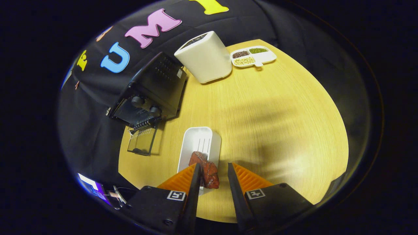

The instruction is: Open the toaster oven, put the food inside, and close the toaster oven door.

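Two jaws apart — lumpy food (205,169) between

text: none readable | fingers (214,169): square coded markers, no words

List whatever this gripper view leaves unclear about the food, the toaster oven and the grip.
- Food: its near end is hidden behind one finger of the hand-held gripper, so contact by both fingers cannot be confirmed.
- Toaster oven: door is down, but the dark cavity hides any rack or contents.
- White tray: its near end is covered by the food and fingers.
- Divided dish: fillings too small to identify.
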The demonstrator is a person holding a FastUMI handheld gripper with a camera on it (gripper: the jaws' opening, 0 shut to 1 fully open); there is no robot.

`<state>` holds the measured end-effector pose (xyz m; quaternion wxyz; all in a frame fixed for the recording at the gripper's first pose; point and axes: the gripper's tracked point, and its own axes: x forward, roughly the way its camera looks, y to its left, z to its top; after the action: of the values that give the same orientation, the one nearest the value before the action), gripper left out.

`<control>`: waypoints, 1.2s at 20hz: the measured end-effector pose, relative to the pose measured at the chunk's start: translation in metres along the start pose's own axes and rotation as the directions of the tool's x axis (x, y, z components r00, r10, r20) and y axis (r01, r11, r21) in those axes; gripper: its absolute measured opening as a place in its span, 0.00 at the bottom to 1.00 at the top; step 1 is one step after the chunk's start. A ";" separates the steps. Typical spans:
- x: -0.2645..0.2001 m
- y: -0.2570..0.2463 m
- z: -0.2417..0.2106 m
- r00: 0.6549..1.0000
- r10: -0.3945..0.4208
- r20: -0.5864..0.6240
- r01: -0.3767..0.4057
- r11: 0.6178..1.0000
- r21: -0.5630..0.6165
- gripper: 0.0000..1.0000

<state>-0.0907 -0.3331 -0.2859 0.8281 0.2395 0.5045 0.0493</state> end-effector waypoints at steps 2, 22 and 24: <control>0.000 0.004 -0.001 1.000 0.014 -0.013 -0.014 1.000 0.026 0.52; -0.065 0.085 0.018 0.989 0.021 0.144 -0.037 0.993 0.112 0.15; -0.070 0.109 0.008 0.984 0.013 0.177 -0.038 0.990 0.138 0.15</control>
<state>-0.1001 -0.2628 -0.1773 0.8496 0.3072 0.4287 0.0029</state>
